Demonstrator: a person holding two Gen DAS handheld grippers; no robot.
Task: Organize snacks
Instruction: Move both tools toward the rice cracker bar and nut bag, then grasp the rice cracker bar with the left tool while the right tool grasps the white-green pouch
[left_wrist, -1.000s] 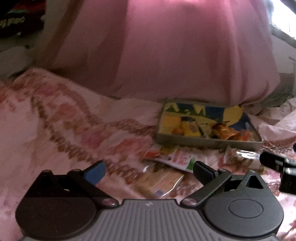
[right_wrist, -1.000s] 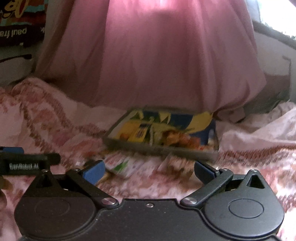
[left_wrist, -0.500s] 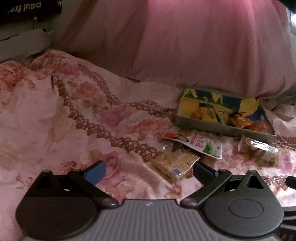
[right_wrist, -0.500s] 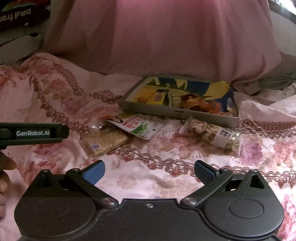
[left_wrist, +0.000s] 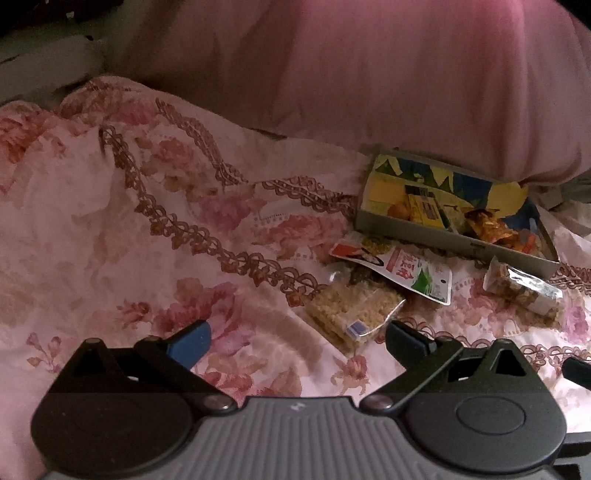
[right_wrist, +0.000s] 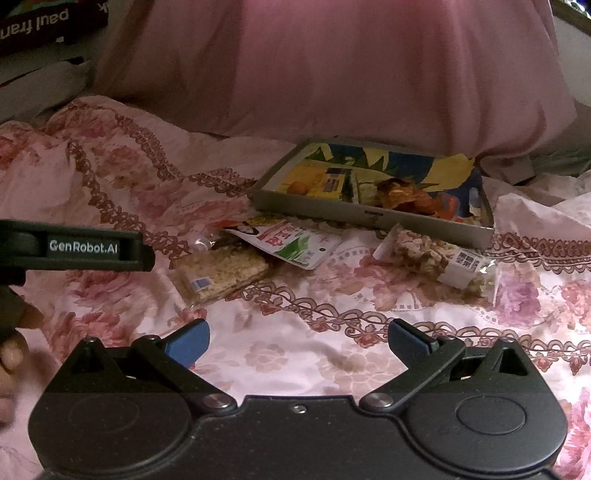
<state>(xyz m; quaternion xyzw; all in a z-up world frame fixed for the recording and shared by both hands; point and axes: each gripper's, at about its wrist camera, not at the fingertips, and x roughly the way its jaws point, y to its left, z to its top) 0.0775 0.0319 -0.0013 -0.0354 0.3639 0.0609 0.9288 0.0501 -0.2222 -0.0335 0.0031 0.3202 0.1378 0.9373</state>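
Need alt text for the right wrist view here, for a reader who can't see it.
The open, empty right gripper hovers over a floral bedspread facing three loose snack packets: a crumbly bar, a white-and-green sachet and a nut bar. Behind them lies a shallow tray holding more snacks; the left gripper enters from the left.

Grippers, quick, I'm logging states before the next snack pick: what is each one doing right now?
Left gripper: open, holding nothing.
Right gripper: open, holding nothing.
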